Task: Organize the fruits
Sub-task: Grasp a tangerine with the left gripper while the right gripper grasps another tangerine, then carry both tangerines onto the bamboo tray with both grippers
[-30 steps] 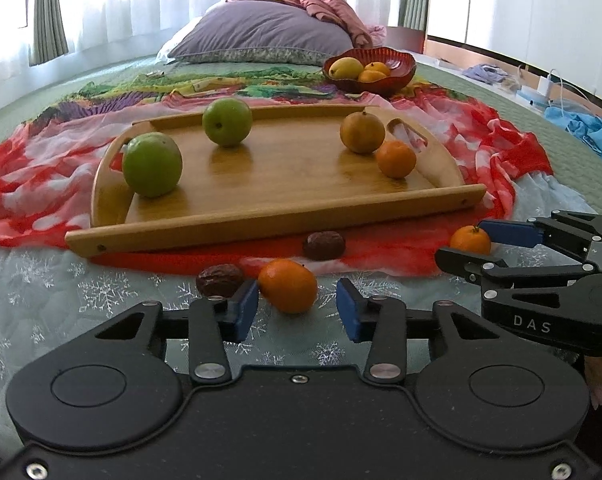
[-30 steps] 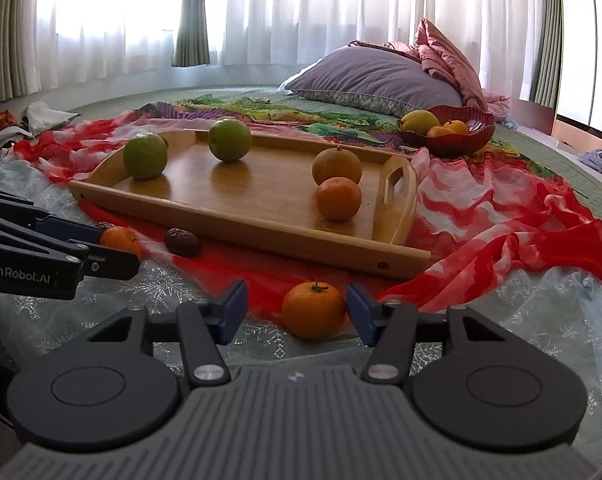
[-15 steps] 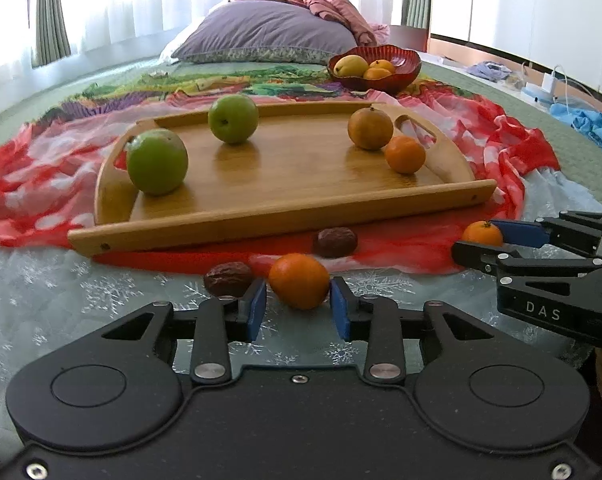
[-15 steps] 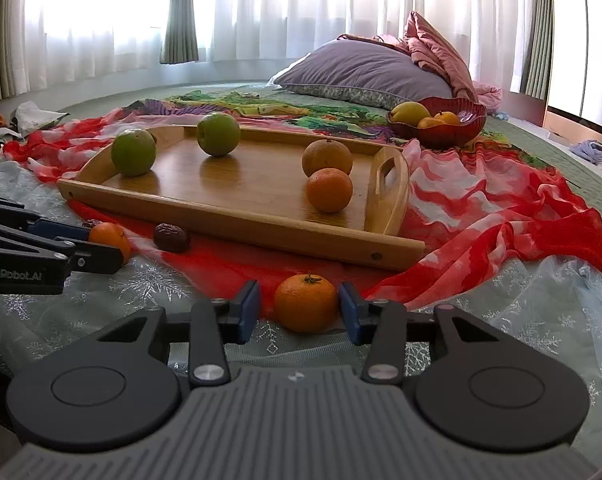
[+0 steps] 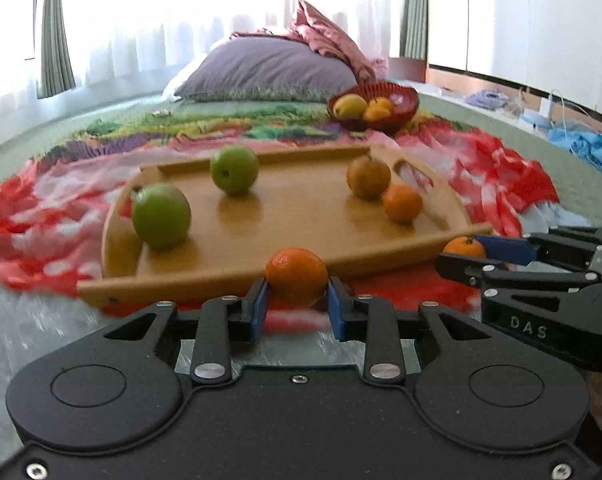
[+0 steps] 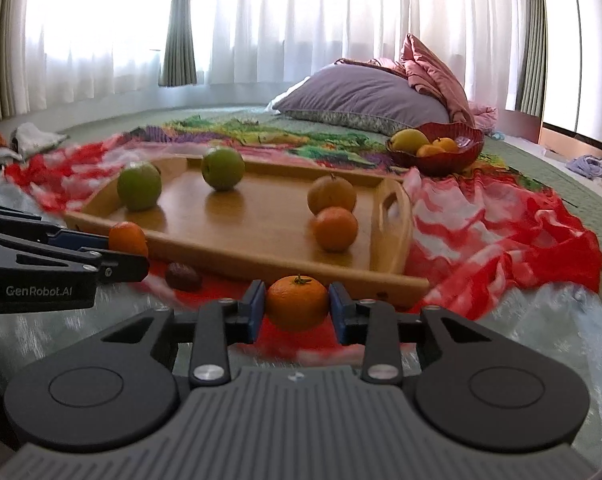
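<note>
My left gripper (image 5: 297, 304) is shut on an orange tangerine (image 5: 296, 275) and holds it lifted before the wooden tray (image 5: 285, 216). My right gripper (image 6: 297, 308) is shut on another tangerine (image 6: 297, 302), also lifted near the tray's (image 6: 261, 216) front edge. The tray holds two green apples (image 5: 161, 216) (image 5: 234, 169), a brown pear (image 5: 368, 178) and an orange (image 5: 402, 202). The right gripper with its tangerine (image 5: 464, 247) shows at the right of the left wrist view; the left gripper's tangerine (image 6: 127, 238) shows at the left of the right wrist view.
A dark date (image 6: 183, 276) lies on the red cloth (image 6: 501, 232) before the tray. A red bowl (image 5: 375, 110) with yellow and orange fruit stands behind the tray. A purple pillow (image 5: 269, 74) lies at the back. Blue clothes (image 5: 589, 148) lie at far right.
Both grippers closed on their tangerines and lifted them off the quilt, moving toward the tray. The dates dropped out of the left wrist view.
</note>
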Demonstrator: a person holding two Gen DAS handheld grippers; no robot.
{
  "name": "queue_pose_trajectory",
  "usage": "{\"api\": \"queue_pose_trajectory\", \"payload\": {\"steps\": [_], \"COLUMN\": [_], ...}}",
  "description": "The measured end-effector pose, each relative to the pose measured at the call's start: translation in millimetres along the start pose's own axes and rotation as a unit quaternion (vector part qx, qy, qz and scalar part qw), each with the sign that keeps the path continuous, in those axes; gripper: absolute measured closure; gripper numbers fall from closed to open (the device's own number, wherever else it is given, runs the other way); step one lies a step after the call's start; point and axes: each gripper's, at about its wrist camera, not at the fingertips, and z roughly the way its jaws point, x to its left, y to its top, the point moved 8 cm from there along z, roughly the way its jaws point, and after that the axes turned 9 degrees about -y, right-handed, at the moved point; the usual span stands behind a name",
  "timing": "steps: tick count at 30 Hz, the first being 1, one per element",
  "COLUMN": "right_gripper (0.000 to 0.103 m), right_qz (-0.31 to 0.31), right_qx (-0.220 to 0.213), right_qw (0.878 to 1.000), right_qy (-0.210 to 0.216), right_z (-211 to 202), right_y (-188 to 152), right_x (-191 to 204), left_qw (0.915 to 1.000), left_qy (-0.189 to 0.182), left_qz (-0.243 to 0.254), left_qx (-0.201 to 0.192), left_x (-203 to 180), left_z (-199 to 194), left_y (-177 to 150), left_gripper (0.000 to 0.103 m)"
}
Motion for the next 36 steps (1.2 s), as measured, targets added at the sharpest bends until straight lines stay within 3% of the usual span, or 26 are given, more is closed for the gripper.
{"api": "queue_pose_trajectory", "payload": {"steps": [10, 16, 36], "right_gripper": [0.064, 0.064, 0.064], "right_qz": [0.033, 0.059, 0.057], "right_qx": [-0.018, -0.004, 0.034], "right_qw": [0.999, 0.998, 0.998], "right_qy": [0.009, 0.009, -0.016], "right_z": [34, 63, 96], "right_y": [40, 53, 41], "right_x": [24, 30, 36], "left_qw": [0.9990, 0.9984, 0.9966], "left_qy": [0.027, 0.039, 0.054], "left_qz": [-0.033, -0.040, -0.057], "left_qx": [-0.013, -0.012, 0.024], "left_x": [43, 65, 84], "left_z": [17, 37, 75], "left_y": [33, 45, 19], "left_gripper": [0.074, 0.074, 0.074]}}
